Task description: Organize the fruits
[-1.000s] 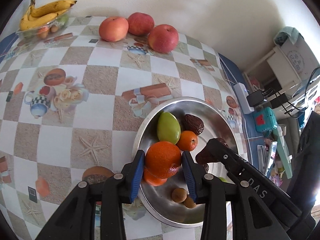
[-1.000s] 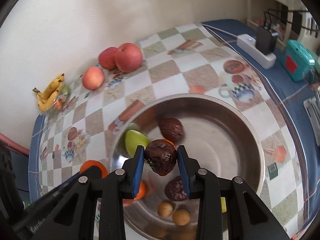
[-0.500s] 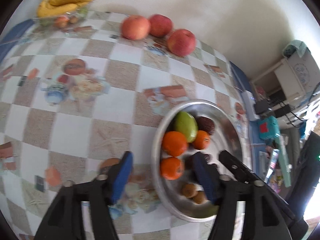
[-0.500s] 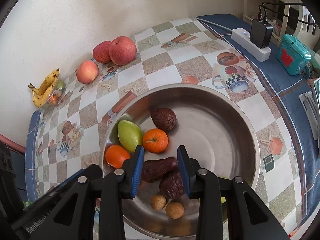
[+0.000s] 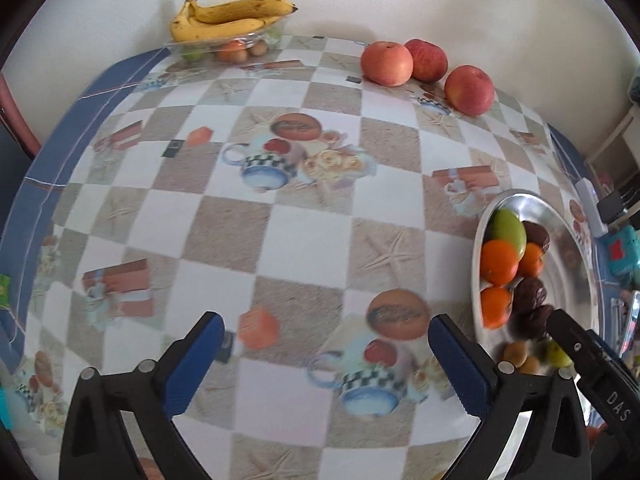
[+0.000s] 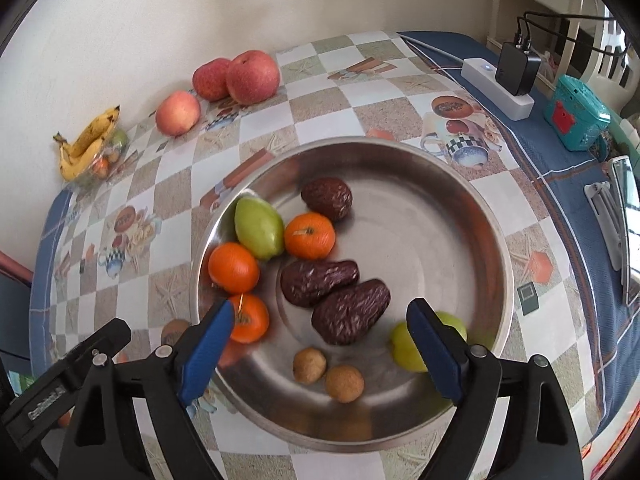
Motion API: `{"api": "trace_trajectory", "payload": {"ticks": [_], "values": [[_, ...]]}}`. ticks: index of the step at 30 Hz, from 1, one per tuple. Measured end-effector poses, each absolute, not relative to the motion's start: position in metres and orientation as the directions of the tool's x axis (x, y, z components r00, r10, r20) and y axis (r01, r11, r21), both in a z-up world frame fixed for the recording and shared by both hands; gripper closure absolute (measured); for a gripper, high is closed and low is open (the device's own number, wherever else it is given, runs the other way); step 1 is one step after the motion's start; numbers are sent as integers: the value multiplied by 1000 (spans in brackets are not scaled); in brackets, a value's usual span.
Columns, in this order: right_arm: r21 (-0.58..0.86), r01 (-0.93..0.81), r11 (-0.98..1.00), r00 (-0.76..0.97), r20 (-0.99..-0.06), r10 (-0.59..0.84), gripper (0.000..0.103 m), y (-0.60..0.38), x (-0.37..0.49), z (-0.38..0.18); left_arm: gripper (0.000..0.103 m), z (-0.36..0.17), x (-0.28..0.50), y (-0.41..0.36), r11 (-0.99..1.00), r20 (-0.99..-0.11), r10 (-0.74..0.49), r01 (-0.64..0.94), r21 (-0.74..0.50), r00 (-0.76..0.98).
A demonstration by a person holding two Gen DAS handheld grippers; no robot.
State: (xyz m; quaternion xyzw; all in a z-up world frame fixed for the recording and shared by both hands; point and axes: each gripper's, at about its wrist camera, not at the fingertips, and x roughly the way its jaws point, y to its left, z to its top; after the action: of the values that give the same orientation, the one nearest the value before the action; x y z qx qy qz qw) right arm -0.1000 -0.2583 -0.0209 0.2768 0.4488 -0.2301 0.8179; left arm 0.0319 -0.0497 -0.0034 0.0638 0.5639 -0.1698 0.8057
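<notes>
A steel bowl (image 6: pixel 460 216) (image 5: pixel 576 248) holds three oranges (image 6: pixel 233 268), a green mango (image 6: pixel 258 228), three dark wrinkled fruits (image 6: pixel 350 316), two small brown fruits (image 6: pixel 344 383) and a green fruit (image 6: pixel 408 354). My right gripper (image 6: pixel 320 338) is open and empty over the bowl's near side. My left gripper (image 5: pixel 326 350) is open and empty over the tablecloth, left of the bowl. Three apples (image 5: pixel 426 70) (image 6: pixel 236 76) sit by the wall. Bananas (image 5: pixel 230 18) (image 6: pixel 86 144) lie on a clear tray of small fruits.
A checkered tablecloth (image 5: pixel 280 224) covers the table. A white power strip with a black charger (image 6: pixel 504 80) and a teal box (image 6: pixel 576 112) lie at the right edge, next to a metal tool (image 6: pixel 608 216). The wall runs behind the table.
Both grippers opened: the left let an orange go into the bowl and swung left over the table. The right let the dark fruit go into the bowl and drew back.
</notes>
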Motion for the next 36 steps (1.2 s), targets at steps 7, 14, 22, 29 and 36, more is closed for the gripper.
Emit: {"api": "trace_trajectory", "payload": {"ticks": [7, 14, 22, 29, 36], "values": [[187, 598, 780, 484, -859, -165, 13, -233, -108, -17, 0, 11, 24, -26, 945, -917, -146, 325, -19, 371], [168, 592, 788, 469, -867, -168, 13, -218, -120, -20, 0, 10, 16, -15, 948, -934, -100, 319, 15, 342], [149, 579, 802, 462, -870, -172, 13, -207, -124, -19, 0, 7, 15, -17, 947, -940, -63, 317, 49, 335], [139, 587, 797, 453, -873, -181, 13, -207, -123, -19, 0, 8, 13, -20, 945, -937, -38, 317, 79, 348], [131, 593, 794, 444, -877, -187, 13, -208, -121, -20, 0, 8, 13, -21, 942, -936, -29, 323, 92, 350]]}}
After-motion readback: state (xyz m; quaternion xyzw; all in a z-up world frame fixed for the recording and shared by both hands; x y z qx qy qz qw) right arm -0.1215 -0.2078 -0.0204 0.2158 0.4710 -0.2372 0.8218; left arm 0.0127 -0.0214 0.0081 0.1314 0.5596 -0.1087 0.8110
